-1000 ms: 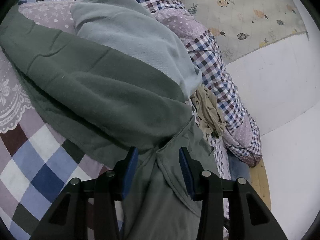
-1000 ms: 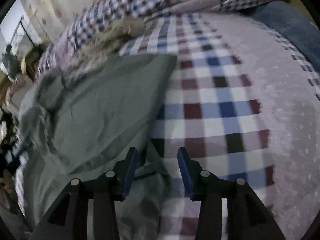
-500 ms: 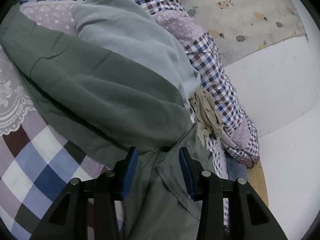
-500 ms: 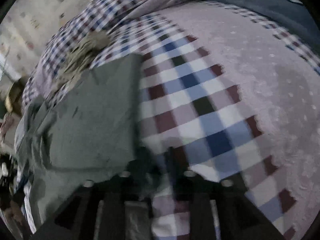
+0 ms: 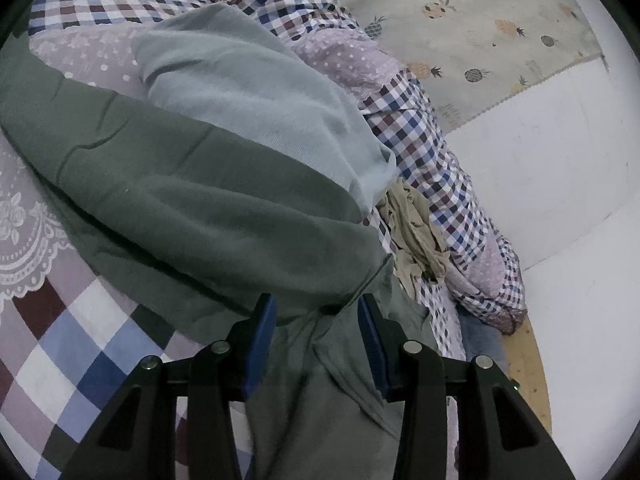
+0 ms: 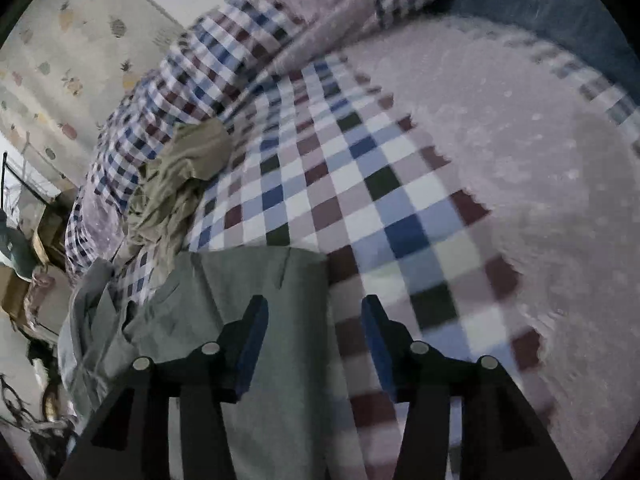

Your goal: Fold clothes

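Both the left gripper and right gripper hang with fingers spread and holding nothing over the grey-green garment on the checked bedspread, so next likely means pinching an edge.

A grey-green garment, partly folded, is spread on the checked bed cover. A pale blue garment is laid over it. A crumpled beige garment lies beside both.
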`<act>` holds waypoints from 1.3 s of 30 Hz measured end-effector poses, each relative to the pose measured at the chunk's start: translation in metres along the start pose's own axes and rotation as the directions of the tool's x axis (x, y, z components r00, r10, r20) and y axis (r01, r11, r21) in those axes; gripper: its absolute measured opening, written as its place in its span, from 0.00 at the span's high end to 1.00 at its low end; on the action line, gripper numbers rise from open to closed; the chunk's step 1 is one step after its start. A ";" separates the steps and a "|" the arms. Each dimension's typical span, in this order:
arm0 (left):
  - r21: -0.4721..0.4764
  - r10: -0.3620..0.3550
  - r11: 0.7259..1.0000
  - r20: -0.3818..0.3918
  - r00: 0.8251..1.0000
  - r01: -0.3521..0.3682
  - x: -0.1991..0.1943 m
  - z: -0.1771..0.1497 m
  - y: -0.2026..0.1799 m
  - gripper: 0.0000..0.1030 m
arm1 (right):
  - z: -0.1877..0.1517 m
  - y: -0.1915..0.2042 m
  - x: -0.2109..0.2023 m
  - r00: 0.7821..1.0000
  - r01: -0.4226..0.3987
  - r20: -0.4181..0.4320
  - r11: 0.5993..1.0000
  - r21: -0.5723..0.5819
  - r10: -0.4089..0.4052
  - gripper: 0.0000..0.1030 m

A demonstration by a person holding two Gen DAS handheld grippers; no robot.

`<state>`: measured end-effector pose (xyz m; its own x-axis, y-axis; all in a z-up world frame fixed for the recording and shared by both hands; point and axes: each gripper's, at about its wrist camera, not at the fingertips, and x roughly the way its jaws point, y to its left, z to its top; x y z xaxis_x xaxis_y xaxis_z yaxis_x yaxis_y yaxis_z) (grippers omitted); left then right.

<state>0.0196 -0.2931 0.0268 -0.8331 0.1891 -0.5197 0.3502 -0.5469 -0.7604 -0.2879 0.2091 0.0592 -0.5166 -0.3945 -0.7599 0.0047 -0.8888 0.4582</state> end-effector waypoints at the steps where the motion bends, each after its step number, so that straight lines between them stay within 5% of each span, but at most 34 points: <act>1: 0.000 0.005 1.000 0.001 1.000 -0.005 0.000 0.000 0.001 0.56 | 0.009 0.000 0.008 1.000 -0.011 -0.010 1.000 0.004 0.011 0.49; 4: -0.002 0.018 1.000 0.002 1.000 -0.018 0.002 0.001 0.004 0.56 | 0.016 0.004 0.022 1.000 -0.015 -0.012 0.999 -0.037 0.014 0.51; 6: -0.008 0.025 1.000 0.002 1.000 -0.025 0.003 0.000 0.005 0.57 | 0.018 0.015 0.026 1.000 -0.002 -0.008 0.994 -0.109 0.001 0.99; 8: -0.014 0.031 0.999 0.004 1.000 -0.031 0.002 0.000 0.008 0.56 | 0.019 0.032 0.026 0.996 0.090 0.006 0.968 -0.235 -0.091 1.00; 10: -0.015 0.033 0.999 0.011 0.999 -0.033 0.001 -0.001 0.007 0.56 | 0.021 0.051 0.024 0.980 0.201 0.058 0.914 -0.352 -0.193 1.00; 16: -0.014 0.041 0.999 0.015 0.999 -0.041 -0.001 -0.002 0.006 0.57 | 0.022 0.064 0.046 0.904 0.418 0.102 0.811 -0.410 -0.415 0.95; 18: -0.023 0.046 0.999 0.015 0.999 -0.046 -0.002 -0.001 0.007 0.56 | 0.022 0.060 0.041 0.891 0.449 0.115 0.820 -0.355 -0.438 0.80; 20: -0.038 0.050 0.998 0.023 0.998 -0.049 -0.007 0.001 0.009 0.56 | 0.020 0.057 0.022 0.884 0.467 0.160 0.836 -0.289 -0.439 0.52; 22: -0.055 0.051 0.997 0.036 0.998 -0.049 -0.013 0.004 0.013 0.56 | 0.017 0.058 0.000 0.882 0.463 0.210 0.857 -0.224 -0.422 0.49; 25: -0.091 0.046 0.995 0.056 0.997 -0.041 -0.025 0.011 0.021 0.56 | 0.008 0.068 -0.031 0.913 0.379 0.227 0.910 -0.167 -0.339 0.48; 30: -0.142 0.022 0.990 0.127 0.992 -0.003 -0.056 0.026 0.034 0.42 | -0.017 0.137 -0.064 0.959 0.218 0.233 0.942 -0.254 -0.159 0.46; 35: -0.180 -0.041 0.981 0.178 0.983 0.074 -0.090 0.046 0.054 0.34 | -0.068 0.249 -0.071 0.983 0.061 0.184 0.900 -0.432 0.022 0.44; 37: -0.182 -0.091 0.975 0.180 0.979 0.125 -0.103 0.055 0.062 0.21 | -0.091 0.294 -0.067 0.986 0.003 0.146 0.864 -0.503 0.082 0.43; 39: -0.181 -0.121 0.971 0.198 0.973 0.158 -0.117 0.062 0.068 0.19 | -0.119 0.340 -0.062 0.986 -0.057 0.095 0.816 -0.576 0.136 0.42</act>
<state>0.1139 -0.4034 0.0597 -0.9377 0.0884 -0.3359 0.2858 -0.3535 -0.8907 -0.1530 -0.0965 0.2072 -0.5898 -0.4878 -0.6436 0.5263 -0.8367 0.1519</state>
